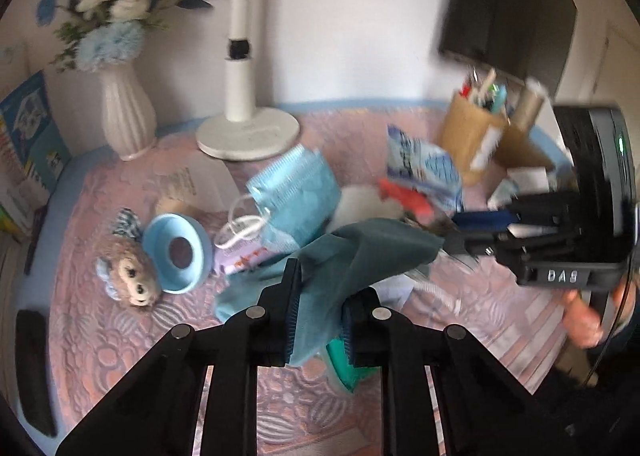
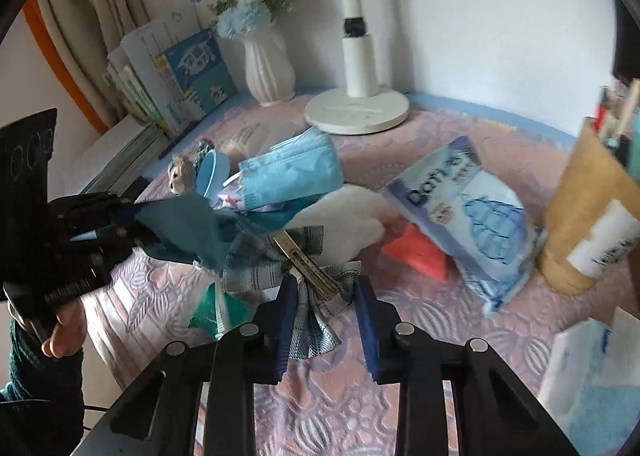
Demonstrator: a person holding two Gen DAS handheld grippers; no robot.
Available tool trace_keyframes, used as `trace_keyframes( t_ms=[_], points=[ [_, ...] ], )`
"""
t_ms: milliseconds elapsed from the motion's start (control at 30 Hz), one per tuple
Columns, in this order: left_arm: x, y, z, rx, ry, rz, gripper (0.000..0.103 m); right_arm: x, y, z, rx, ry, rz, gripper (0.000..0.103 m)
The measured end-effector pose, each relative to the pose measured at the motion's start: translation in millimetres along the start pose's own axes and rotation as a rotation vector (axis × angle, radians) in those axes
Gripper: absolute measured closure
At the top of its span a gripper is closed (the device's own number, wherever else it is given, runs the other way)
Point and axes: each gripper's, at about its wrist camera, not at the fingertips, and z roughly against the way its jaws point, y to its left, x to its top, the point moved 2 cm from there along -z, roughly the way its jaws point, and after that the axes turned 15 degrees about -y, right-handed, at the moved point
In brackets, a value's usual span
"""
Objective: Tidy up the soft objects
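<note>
A teal cloth [image 1: 360, 252] hangs at the centre of the left wrist view, lifted off the pink patterned tabletop [image 1: 100, 336]. The left claw [image 1: 320, 320] pinches its lower fold between blue pads, and the right claw [image 1: 460, 244], reaching in from the right edge, pinches its far corner. In the right wrist view the same cloth [image 2: 188, 228] sits at centre left, stretched out from the left claw [image 2: 124, 228]; the right claw's own tips [image 2: 326, 320] frame a plaid fabric bow [image 2: 308, 312] with a metal clip, and whether the pads press that bow I cannot tell.

Behind the cloth lie a blue face mask [image 1: 296, 191], a white plush piece [image 1: 360, 203] and a red item [image 1: 404, 195]. A plush monkey [image 1: 128, 276] and a pale blue ring [image 1: 176, 252] rest at centre left. A blue-and-white packet [image 2: 472, 215] leans at centre right, beside a brown pen holder [image 2: 588, 207]. A white vase of blue flowers [image 2: 268, 67] and a white lamp base [image 2: 356, 111] stand at the top. A hand [image 2: 64, 328] shows at the lower left.
</note>
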Motion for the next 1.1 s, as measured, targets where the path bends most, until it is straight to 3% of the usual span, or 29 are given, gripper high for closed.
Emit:
trace_keyframes(
  t_ms=[300, 433, 500, 567, 600, 667, 700, 867, 1000, 1100],
  points=[
    [21, -4, 30, 0.008, -0.099, 0.057, 0.088, -16, -20, 39, -0.075, -0.009, -0.053, 0.075],
    [23, -14, 34, -0.001, -0.11, 0.035, 0.088, -48, -23, 51, -0.147, 0.087, -0.014, 0.075],
    [22, -18, 31, -0.006, -0.106, 0.022, 0.087, -68, -22, 52, -0.124, 0.158, -0.015, 0.075],
    [19, -18, 25, -0.011, -0.083, 0.018, 0.072, -79, -25, 54, -0.074, 0.19, -0.063, 0.069],
    [14, -16, 23, -0.013, -0.067, 0.02, 0.059, -81, -27, 55, -0.055, 0.194, -0.085, 0.063],
    [4, -13, 18, 0.018, -0.039, 0.021, 0.037, -80, -33, 59, -0.04, 0.169, -0.108, 0.033],
    [-4, -13, 17, 0.037, -0.022, 0.02, 0.026, -78, -35, 61, -0.05, 0.143, -0.1, 0.029],
    [-41, -16, 19, 0.024, 0.036, 0.083, 0.025, -71, -35, 51, -0.027, 0.131, -0.066, 0.025],
    [-48, -12, 5, 0.049, 0.052, 0.176, 0.025, -75, -33, 21, -0.05, 0.179, -0.033, 0.025],
    [-44, -13, -9, 0.023, 0.06, 0.229, 0.024, -79, -28, 14, -0.079, 0.176, 0.007, 0.024]
  ],
)
